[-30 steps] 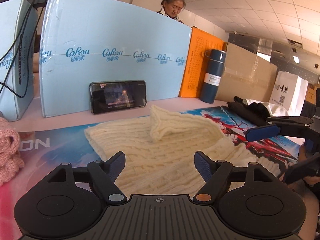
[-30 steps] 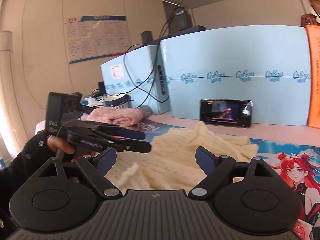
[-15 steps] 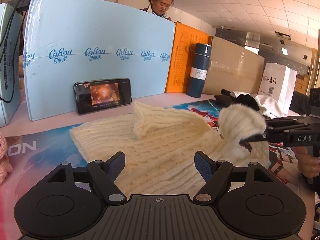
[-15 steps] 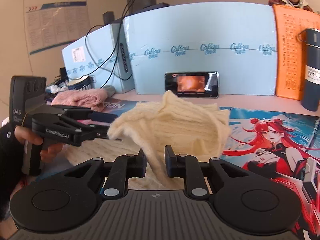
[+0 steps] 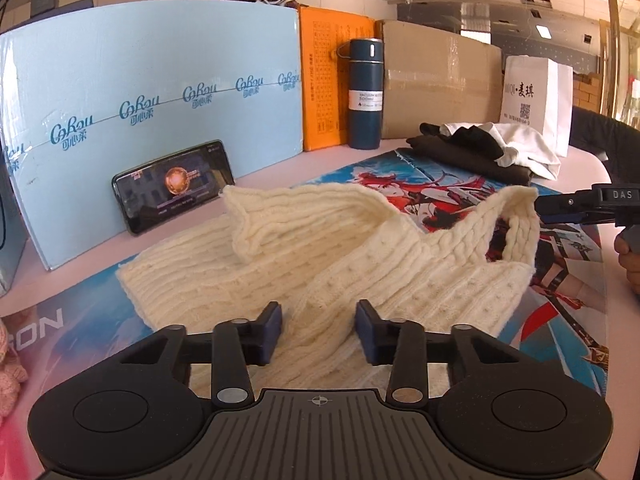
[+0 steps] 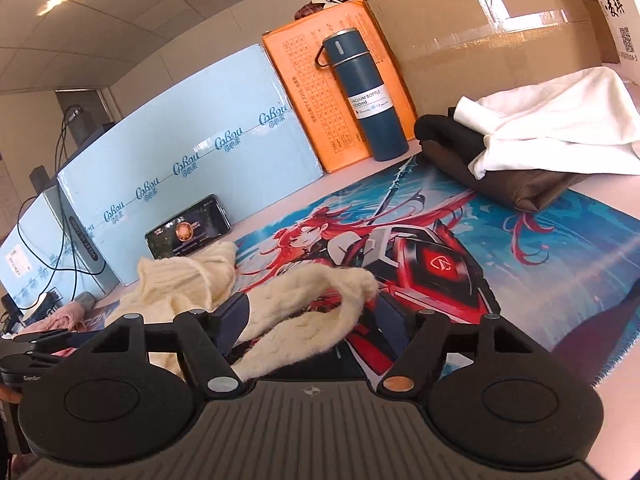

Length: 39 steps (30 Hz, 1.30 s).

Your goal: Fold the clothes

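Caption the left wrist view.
Open left hand-held gripper over cream knit sweater; right hand-held gripper lifts its corner.

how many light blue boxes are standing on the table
2: a large box right behind the phone, and a smaller box at its left end, with cables hanging over it. Others may be out of view.

the left wrist view sits low just behind the left gripper (image 5: 318,326), facing across the sweater (image 5: 280,248) close ahead toward the blue board (image 5: 160,80), with the right gripper (image 5: 560,210) entering at its right edge. the right wrist view looks from just behind the right gripper (image 6: 316,320), tilted, over the mat (image 6: 460,248) toward the flask (image 6: 366,96) and the box (image 6: 492,36) far ahead. both share the sweater (image 6: 280,312), phone (image 5: 174,186) (image 6: 188,232), blue board (image 6: 192,152), flask (image 5: 365,92) and the clothes pile (image 5: 480,148) (image 6: 520,136).
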Motion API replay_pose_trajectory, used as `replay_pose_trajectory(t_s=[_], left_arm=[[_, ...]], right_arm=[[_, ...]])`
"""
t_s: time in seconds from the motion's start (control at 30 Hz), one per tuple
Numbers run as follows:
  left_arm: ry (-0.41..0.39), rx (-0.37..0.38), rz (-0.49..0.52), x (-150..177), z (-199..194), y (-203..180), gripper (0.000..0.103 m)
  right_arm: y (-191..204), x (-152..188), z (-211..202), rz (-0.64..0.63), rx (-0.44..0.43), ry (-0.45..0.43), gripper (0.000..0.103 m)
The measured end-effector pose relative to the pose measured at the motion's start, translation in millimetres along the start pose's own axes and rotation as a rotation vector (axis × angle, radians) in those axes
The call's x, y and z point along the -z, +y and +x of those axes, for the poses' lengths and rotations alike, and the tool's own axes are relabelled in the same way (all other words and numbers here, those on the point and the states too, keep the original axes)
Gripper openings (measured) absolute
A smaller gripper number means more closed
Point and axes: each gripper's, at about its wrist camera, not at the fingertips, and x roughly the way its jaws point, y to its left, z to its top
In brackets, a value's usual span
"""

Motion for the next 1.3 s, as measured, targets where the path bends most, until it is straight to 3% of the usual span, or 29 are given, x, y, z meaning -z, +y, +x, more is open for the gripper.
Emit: replay_pose_trajectory(t_s=[0.03,0.2,0.3,0.37,0.4,0.43,0.6,0.67,0.7,0.73,0.8,0.93,1.03,1.2,1.3], left_arm=[[-0.015,-0.012,0.039,-1,-5,-6,0.0],[-0.096,-0.049,0.182,3,-41,-41,0.0],[-0.083,-0.105,0.181,0,-37,-38,0.019],[-0.054,-0.08,0.138,-5,-26,-24,0.041],[-0.038,-0.063,0.119,-8,-20,-17,0.062],[-0.014,-0.037,0.11,-11,-12,-11,0.073],[0.156,0.084,0.004,-20,30,18,0.091],[0.137,0.134,-0.017,-16,31,20,0.087],[0.108,0.151,0.02,-13,28,15,0.069],[0.083,0.164,0.053,-10,24,11,0.045],[0.044,0.179,0.109,-8,14,3,0.024],[-0.071,0.163,0.195,-5,-22,-18,0.021],[-0.156,0.192,0.281,1,-60,-46,0.021],[-0.09,0.199,0.402,25,-88,-87,0.021],[-0.017,0.236,0.434,35,-95,-98,0.032]], right_arm=[[-4,3,0,0.016,0.003,0.006,0.074],[-14,4,-1,0.079,-0.035,-0.004,0.077],[-16,4,0,0.091,-0.055,-0.005,0.079],[-13,4,1,0.086,-0.053,-0.005,0.08],[-12,4,1,0.083,-0.051,-0.005,0.08],[-10,5,1,0.072,-0.047,-0.006,0.08],[-6,8,1,0.031,-0.053,-0.005,0.082],[-8,8,1,0.04,-0.066,-0.005,0.083],[-10,7,1,0.048,-0.074,-0.006,0.084],[-11,7,1,0.056,-0.082,-0.007,0.084],[-12,7,1,0.061,-0.086,-0.008,0.084],[-13,7,0,0.068,-0.092,-0.012,0.084],[-18,7,-3,0.094,-0.116,-0.024,0.084],[-27,6,-11,0.155,-0.203,-0.05,0.084],[-30,2,-19,0.189,-0.244,-0.072,0.086]])
